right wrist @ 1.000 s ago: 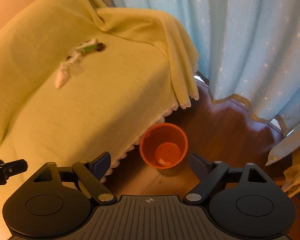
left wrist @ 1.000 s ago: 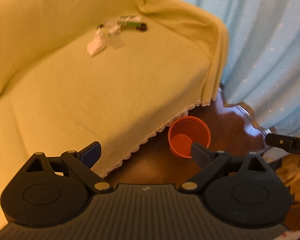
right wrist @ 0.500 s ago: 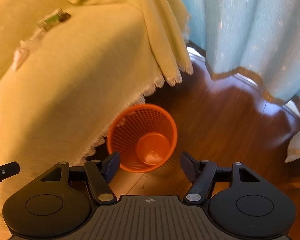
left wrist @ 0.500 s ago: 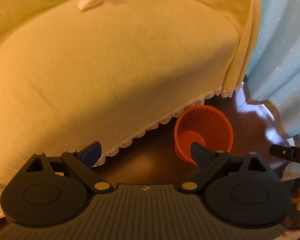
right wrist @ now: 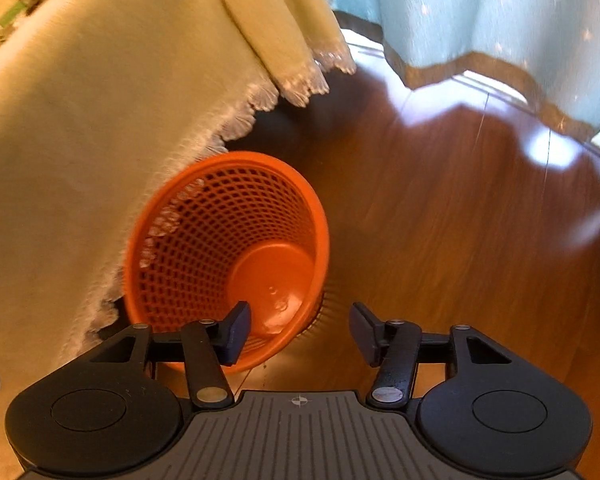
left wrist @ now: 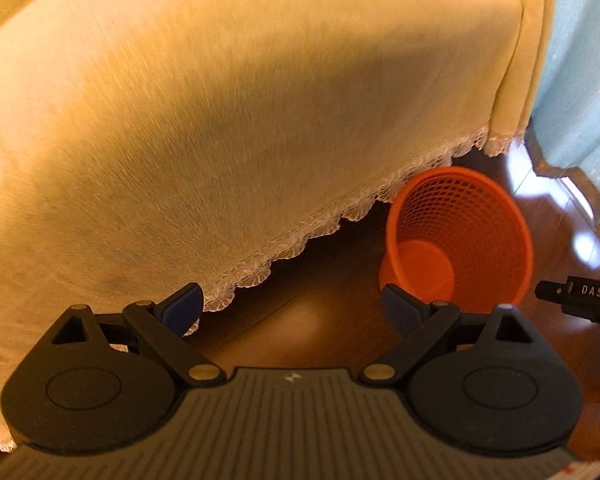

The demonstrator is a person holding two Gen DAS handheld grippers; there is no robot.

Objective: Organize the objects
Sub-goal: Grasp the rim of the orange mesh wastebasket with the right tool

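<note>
One yellow sofa cover [left wrist: 220, 128] fills the left, lace hem hanging just over the wood floor [right wrist: 460, 208]. One orange mesh basket [right wrist: 204, 248] stands on that floor, tucked against the hem, and nothing shows inside it. One blue curtain [right wrist: 480, 8] hangs far right. Up on the sofa, a small green item [right wrist: 14, 14], too blurred to name. Two tools: left gripper [left wrist: 290, 308] tilted down over the floor by the hem, jaws spread wide, holding nothing. Right gripper [right wrist: 300, 330] angled down above the basket, one finger over its rim, jaws apart and empty.
</note>
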